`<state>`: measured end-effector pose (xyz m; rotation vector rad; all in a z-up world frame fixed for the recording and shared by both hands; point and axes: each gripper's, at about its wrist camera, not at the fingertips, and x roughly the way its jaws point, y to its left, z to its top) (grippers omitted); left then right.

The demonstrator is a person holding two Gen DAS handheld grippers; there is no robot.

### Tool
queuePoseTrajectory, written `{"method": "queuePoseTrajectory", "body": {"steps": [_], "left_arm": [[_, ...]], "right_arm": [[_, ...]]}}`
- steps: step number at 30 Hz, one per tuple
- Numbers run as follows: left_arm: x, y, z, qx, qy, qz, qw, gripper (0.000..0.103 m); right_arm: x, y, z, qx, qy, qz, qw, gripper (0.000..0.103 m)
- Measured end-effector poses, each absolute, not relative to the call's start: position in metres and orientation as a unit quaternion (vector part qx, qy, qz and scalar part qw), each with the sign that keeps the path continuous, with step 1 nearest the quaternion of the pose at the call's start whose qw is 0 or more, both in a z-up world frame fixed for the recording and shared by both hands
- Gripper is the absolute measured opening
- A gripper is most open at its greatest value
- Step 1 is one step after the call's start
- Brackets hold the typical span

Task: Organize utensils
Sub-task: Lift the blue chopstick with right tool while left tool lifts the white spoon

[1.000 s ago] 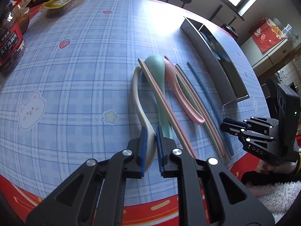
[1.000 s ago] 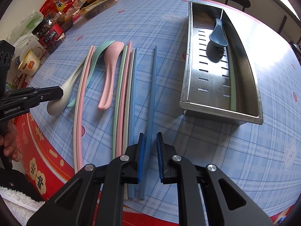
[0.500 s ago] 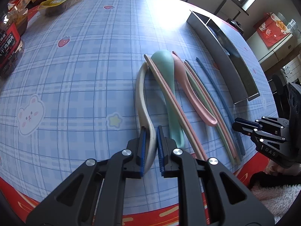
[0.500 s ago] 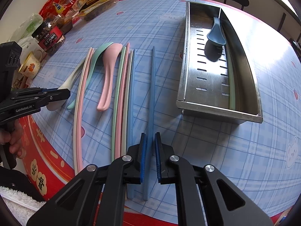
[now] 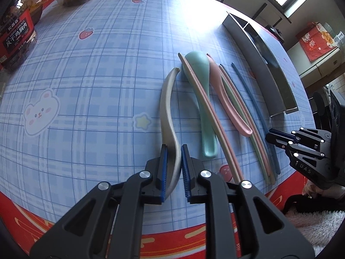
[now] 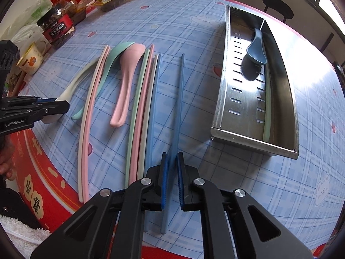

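Left gripper: matte black plastic, angular arms with triangular cut-outs, four round silver screws, blue ribbed pads on fingers. In right view, white "GenRobot.AI" lettering on its side.
Right gripper: same black build, silver screws, blue ribbed pads. In left view, "DAS" embossed on side, small silver screws.
Person: dark sleeve, white fluffy garment at lap.

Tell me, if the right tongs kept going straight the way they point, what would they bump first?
Probably the blue chopstick already between the right tongs, then the checked tablecloth right under it.
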<state>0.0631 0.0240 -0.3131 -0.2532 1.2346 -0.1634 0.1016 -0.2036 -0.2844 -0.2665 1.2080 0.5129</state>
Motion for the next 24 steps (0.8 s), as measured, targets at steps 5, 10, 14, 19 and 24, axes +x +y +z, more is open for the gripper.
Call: {"method": "queuePoseTrajectory", "body": {"steps": [5, 10, 14, 19, 24], "left_arm": [[0.059, 0.027, -0.314, -0.126, 0.572, -0.080, 0.807, 0.018], [0.055, 0.030, -0.314, -0.130, 0.569, -0.082, 0.808, 0.018], [0.051, 0.035, -0.314, -0.141, 0.570, -0.086, 0.805, 0.016], [0.036, 0.036, -0.313, -0.150, 0.564, -0.077, 0.808, 0.016], [0.025, 0.049, -0.308, -0.175, 0.553, -0.056, 0.813, 0.014]], "right_arm": [[0.103, -0.201, -0.285, -0.126, 0.560, 0.235, 0.785, 0.009], [0.103, -0.203, -0.285, -0.119, 0.559, 0.234, 0.786, 0.008], [0.100, -0.211, -0.285, -0.091, 0.565, 0.237, 0.785, 0.007], [0.087, -0.220, -0.285, -0.048, 0.574, 0.255, 0.777, 0.007], [0.077, -0.228, -0.277, -0.028, 0.561, 0.259, 0.786, 0.007]]}}
